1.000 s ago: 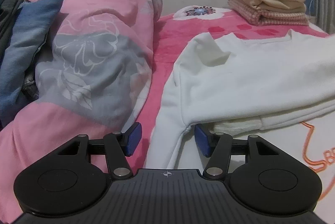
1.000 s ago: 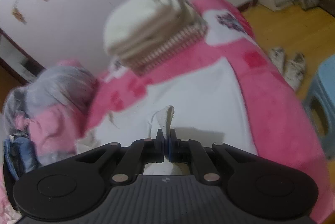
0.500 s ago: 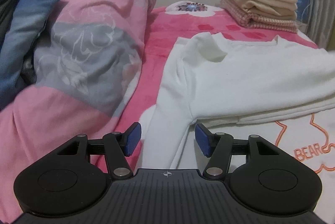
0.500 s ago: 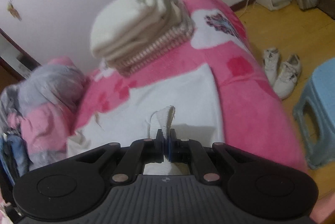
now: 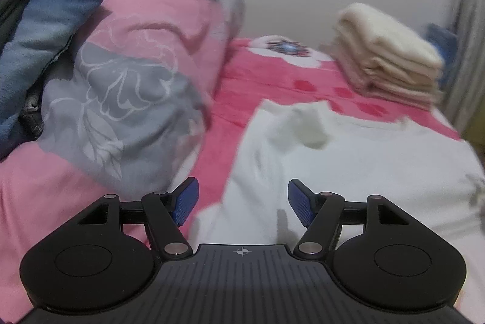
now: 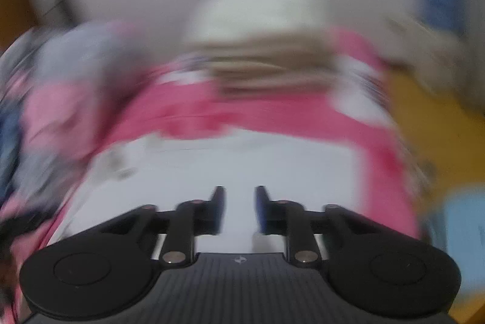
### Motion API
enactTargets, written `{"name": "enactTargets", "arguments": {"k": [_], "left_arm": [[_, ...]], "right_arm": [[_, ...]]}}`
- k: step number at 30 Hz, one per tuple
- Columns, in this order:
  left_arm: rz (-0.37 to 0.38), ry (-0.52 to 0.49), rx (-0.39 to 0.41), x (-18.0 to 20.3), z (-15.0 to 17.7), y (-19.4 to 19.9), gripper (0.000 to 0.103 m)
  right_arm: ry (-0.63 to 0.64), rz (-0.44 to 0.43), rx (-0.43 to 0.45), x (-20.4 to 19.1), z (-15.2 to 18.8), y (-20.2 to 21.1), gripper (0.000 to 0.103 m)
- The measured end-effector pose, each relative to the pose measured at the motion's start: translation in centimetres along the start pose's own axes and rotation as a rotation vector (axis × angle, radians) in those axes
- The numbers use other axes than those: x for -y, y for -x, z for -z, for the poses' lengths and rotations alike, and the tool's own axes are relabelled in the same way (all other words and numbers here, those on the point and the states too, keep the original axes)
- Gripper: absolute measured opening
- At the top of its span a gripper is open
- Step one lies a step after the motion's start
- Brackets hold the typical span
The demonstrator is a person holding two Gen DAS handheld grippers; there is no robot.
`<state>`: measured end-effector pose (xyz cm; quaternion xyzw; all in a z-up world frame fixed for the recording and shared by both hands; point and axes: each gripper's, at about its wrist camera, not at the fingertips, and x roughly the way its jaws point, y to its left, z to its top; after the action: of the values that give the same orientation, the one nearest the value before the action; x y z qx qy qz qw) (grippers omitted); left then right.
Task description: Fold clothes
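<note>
White sweatshirt (image 5: pixel 348 169) lies spread flat on pink bed cover (image 5: pixel 272 84); used as landmark below. No readable print or label on it in either view; both views motion-blurred, right wrist view heavily.

Left gripper (image 5: pixel 243 201) nearest, hovering at sweatshirt's near left edge, jaws spread wide, blue pads (image 5: pixel 185 201) bare, nothing held. Left pad sits over pink cover just off the garment, right pad over white fabric. Small crosshair mark on gripper body, no text.

Right gripper (image 6: pixel 239 210) over sweatshirt (image 6: pixel 242 160) too, jaws parted by a moderate gap, narrower than the left's, nothing between them. White fabric visible through the gap. Tiny logo mark on body, unreadable.

Left of sweatshirt: bunched pink-and-grey floral duvet (image 5: pixel 130 75), white flower outlines, pressed near the sleeve side. Further left of that, blue fabric (image 5: pixel 39 30) heaped with dark clothes.

Beyond sweatshirt's far edge: folded stack of cream clothes (image 5: pixel 388 60), resting on the pink cover, apart from the sweatshirt. Same stack (image 6: pixel 260 30) smeared in right wrist view. Far left of the stack, white flower patch with blue centre (image 5: pixel 285 46) on cover.

Right of sweatshirt, off the bed: yellow-brown floor (image 6: pixel 433 124), light blue stool (image 6: pixel 463 221), blurred.
</note>
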<state>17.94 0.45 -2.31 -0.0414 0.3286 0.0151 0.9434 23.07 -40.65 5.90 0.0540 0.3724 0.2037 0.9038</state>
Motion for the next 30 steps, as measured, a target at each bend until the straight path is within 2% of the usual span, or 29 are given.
{"name": "enactTargets", "arguments": {"k": [1, 3, 6, 9, 11, 15, 17, 20, 21, 22, 23, 24, 25, 28, 30], "left_arm": [[-0.016, 0.008, -0.004, -0.2, -0.2, -0.6, 0.065], [-0.04, 0.032, -0.008, -0.7, -0.4, -1.6, 0.065], [-0.058, 0.092, -0.031, -1.9, -0.4, -2.8, 0.065], [-0.051, 0.127, -0.079, -2.8, 0.3, -3.8, 0.065], [-0.046, 0.117, -0.078, -2.9, 0.6, -3.8, 0.065], [-0.032, 0.098, -0.071, -3.1, 0.8, -3.8, 0.065], [-0.024, 0.078, -0.066, -3.1, 1.0, -3.7, 0.065], [-0.023, 0.019, -0.055, -2.9, 1.6, -3.5, 0.065], [-0.026, -0.004, -0.051, -2.8, 1.8, -3.4, 0.065], [-0.03, -0.024, -0.046, -2.7, 2.0, -3.3, 0.065], [-0.036, -0.038, -0.041, -2.6, 2.1, -3.2, 0.063], [-0.042, -0.045, -0.038, -2.7, 2.1, -3.1, 0.062], [-0.049, -0.05, -0.034, -2.7, 2.1, -3.0, 0.059], [-0.058, -0.028, -0.025, -3.2, 2.1, -2.3, 0.053], [-0.051, 0.003, -0.015, -3.7, 2.0, -1.6, 0.053]], "right_arm": [[0.076, -0.043, -0.008, -2.0, -0.6, -0.9, 0.041], [0.208, -0.135, -0.033, -6.0, -1.9, -3.5, 0.042], [0.286, -0.236, -0.088, -10.0, -3.8, -7.4, 0.044], [0.203, -0.301, -0.16, -12.1, -6.5, -12.0, 0.045], [0.091, -0.34, -0.231, -12.7, -8.4, -15.6, 0.046], [-0.084, -0.35, -0.338, -12.6, -10.1, -21.4, 0.046], [-0.103, -0.345, -0.371, -13.0, -10.2, -23.4, 0.046], [-0.048, -0.362, -0.421, -14.2, -9.9, -24.7, 0.045], [-0.03, -0.367, -0.437, -14.5, -9.8, -25.2, 0.043], [-0.011, -0.373, -0.454, -14.9, -9.6, -25.6, 0.035], [0.007, -0.379, -0.471, -15.3, -9.5, -26.0, 0.014], [0.026, -0.384, -0.487, -15.7, -9.4, -26.4, 0.006], [0.042, -0.401, -0.482, -16.0, -9.4, -26.6, 0.006], [0.007, -0.499, -0.353, -15.3, -9.5, -25.8, 0.005], [-0.03, -0.559, -0.267, -14.8, -9.4, -25.5, 0.005]]}}
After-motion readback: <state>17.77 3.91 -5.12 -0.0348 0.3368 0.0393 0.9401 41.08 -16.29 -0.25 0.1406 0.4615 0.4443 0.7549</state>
